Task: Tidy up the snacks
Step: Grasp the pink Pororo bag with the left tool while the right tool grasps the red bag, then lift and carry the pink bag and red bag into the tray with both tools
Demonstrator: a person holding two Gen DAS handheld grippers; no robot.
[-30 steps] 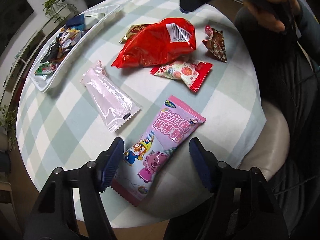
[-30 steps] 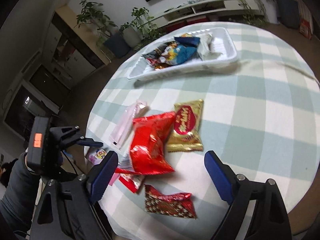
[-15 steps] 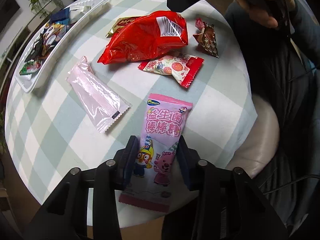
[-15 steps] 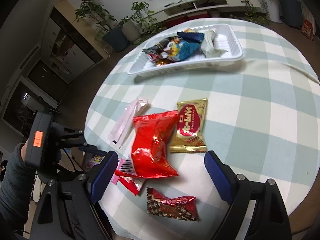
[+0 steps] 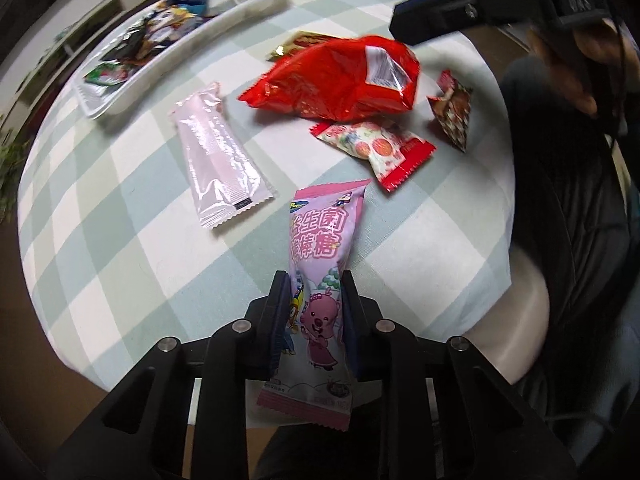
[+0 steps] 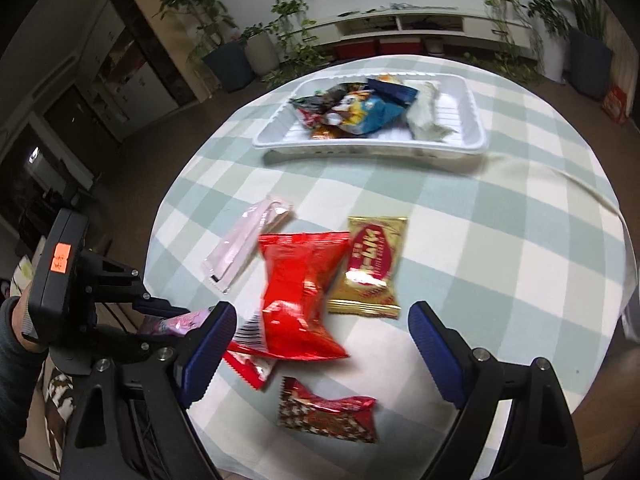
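Left tool [image 5: 314,300] has just closed, pinching pink cartoon packet [image 5: 320,256].

The white tray [image 5: 120,96] blurs at the far side of the table in the left wrist view, its heaped packets [image 5: 160,32] unreadable smears. The red bag [image 5: 340,80] hides most of the gold packet [image 5: 298,42] behind it. In the right wrist view that red bag [image 6: 300,292] covers all but a corner of a red-edged candy packet [image 6: 250,368], and the right gripper's finger [image 6: 204,354] hides most of the pink lollipop packet [image 6: 176,322].
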